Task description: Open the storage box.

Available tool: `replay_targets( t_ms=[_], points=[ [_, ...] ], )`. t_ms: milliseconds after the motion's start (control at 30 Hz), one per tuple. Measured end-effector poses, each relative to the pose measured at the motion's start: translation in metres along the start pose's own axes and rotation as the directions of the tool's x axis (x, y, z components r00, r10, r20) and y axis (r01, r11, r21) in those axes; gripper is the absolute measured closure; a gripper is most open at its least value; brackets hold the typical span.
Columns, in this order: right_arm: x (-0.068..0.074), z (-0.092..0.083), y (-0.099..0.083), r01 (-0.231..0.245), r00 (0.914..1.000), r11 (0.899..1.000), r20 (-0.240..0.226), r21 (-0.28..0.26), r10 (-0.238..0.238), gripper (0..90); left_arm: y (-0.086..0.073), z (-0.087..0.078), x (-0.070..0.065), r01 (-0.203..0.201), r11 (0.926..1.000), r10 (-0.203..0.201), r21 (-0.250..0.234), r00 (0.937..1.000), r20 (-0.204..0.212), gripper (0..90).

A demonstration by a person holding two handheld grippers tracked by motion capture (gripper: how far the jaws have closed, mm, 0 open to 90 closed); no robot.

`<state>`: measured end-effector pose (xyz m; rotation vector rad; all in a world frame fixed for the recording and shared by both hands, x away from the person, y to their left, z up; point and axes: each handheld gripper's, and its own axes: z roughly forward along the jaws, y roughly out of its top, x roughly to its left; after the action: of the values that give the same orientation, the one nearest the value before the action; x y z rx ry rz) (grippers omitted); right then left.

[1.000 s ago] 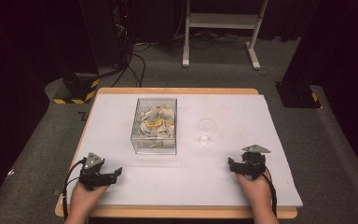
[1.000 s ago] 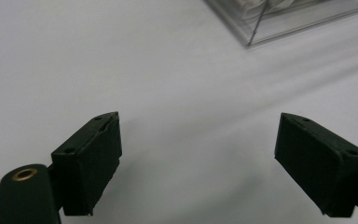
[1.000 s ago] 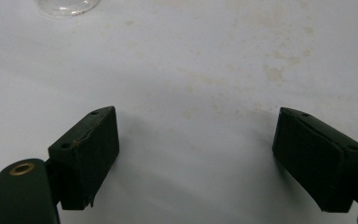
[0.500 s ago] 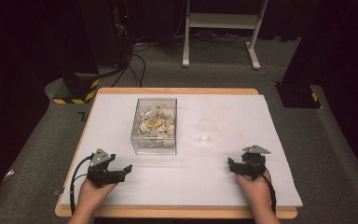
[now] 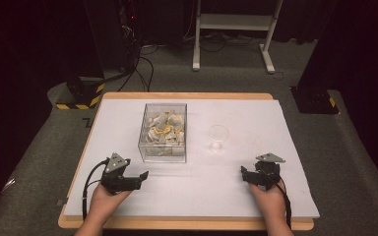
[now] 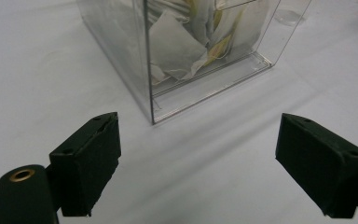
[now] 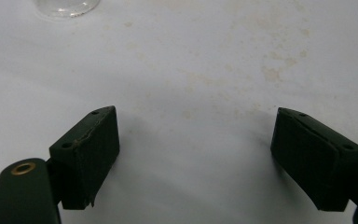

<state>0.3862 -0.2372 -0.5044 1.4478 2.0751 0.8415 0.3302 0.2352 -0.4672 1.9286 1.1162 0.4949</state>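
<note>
The white-covered table [image 5: 236, 196] carries everything here, and both grippers sit low near its front edge. Ahead of the left gripper [image 5: 140, 175], just beyond its fingertips, stands the clear box [image 5: 163, 147], packed with pale sachets that look like tea bags [image 6: 175, 44]; in the left gripper view its near corner rises midway between the two pads and a little past them. Ahead of the right gripper [image 5: 246, 175], farther from its tips and off toward the box, stands a small clear glass [image 5: 218, 137], whose base alone peeks in at the top of the right gripper view.

Both pairs of jaws stand wide apart with nothing between them. The left fingers [image 6: 91, 154] angle toward the box; the right fingers [image 7: 91, 144] hover over or rest on bare cloth.

I judge this to be the approach step: the left gripper is lining up on the box, probably to pull out a bag. The next move calls for lifting the tips over the box rim and coming down onto a single sachet.

The bags are jumbled, so separate ones are hard to pick out, and any strings or labels are unclear. The glass is faint against the white cloth, and whether it holds anything cannot be told.
</note>
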Motion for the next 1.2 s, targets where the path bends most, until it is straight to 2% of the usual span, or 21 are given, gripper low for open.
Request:
replay_targets(
  t_ms=[267,300,333,467,600,633,700,733,833,933,967,1067,1200],
  points=[
    [0.000,0.000,0.000,0.005,1.0000,1.000,-0.004,-0.003,-0.005,16.7,0.006,0.004,-0.008,-0.014,0.9999,0.014,0.004,0.9994,0.032,13.5],
    [0.000,0.000,0.000,0.006,1.0000,1.000,-0.004,-0.003,-0.006,16.7,0.007,0.005,-0.009,-0.011,0.9999,0.010,0.013,0.9988,0.048,13.5],
    [0.000,0.000,0.000,0.006,1.0000,1.000,-0.004,-0.003,-0.006,17.4,0.009,0.006,-0.011,-0.010,0.9999,0.009,0.009,0.9973,0.072,9.8],
    [0.001,-0.001,0.000,0.010,0.9999,1.000,-0.011,-0.007,-0.011,19.2,0.012,0.007,-0.014,0.001,1.0000,-0.001,-0.001,0.9959,0.090,9.1],
    [0.000,-0.001,0.000,0.009,0.9999,1.000,-0.013,-0.006,-0.010,19.3,0.014,0.009,-0.018,-0.008,1.0000,0.008,-0.001,0.9960,0.089,9.8],
    [0.001,-0.001,0.000,0.011,0.9998,1.000,-0.013,-0.009,-0.012,20.1,0.015,0.009,-0.020,-0.008,0.9999,0.009,-0.010,0.9964,0.085,15.8],
    [0.001,-0.001,0.000,0.014,0.9998,1.000,-0.014,-0.008,-0.014,20.6,0.018,0.010,-0.022,-0.011,0.9996,0.013,-0.026,0.9966,0.081,15.7],
    [0.001,-0.001,0.000,0.015,0.9998,1.000,-0.016,-0.010,-0.015,21.0,0.020,0.011,-0.022,0.004,0.9997,-0.002,-0.026,0.9958,0.091,15.9],
    [0.001,-0.001,0.000,0.012,0.9998,1.000,-0.016,-0.009,-0.012,21.1,0.022,0.014,-0.024,0.001,0.9998,0.001,-0.022,0.9954,0.096,16.9],
    [0.001,-0.001,0.000,0.016,0.9997,1.000,-0.018,-0.012,-0.017,21.2,0.026,0.019,-0.025,-0.007,0.9998,0.009,-0.020,0.9963,0.085,19.2],
    [0.001,-0.001,0.000,0.015,0.9997,1.000,-0.017,-0.013,-0.015,21.2,0.028,0.020,-0.026,-0.011,0.9996,0.012,-0.027,0.9978,0.065,20.4],
    [0.001,-0.001,0.000,0.013,0.9997,1.000,-0.018,-0.011,-0.013,21.3,0.031,0.022,-0.027,-0.021,0.9990,0.023,-0.039,0.9988,0.043,23.2],
    [0.001,-0.001,0.000,0.017,0.9997,1.000,-0.019,-0.012,-0.017,21.5,0.035,0.025,-0.028,-0.021,0.9988,0.023,-0.045,0.9986,0.048,24.3]
  ],
)
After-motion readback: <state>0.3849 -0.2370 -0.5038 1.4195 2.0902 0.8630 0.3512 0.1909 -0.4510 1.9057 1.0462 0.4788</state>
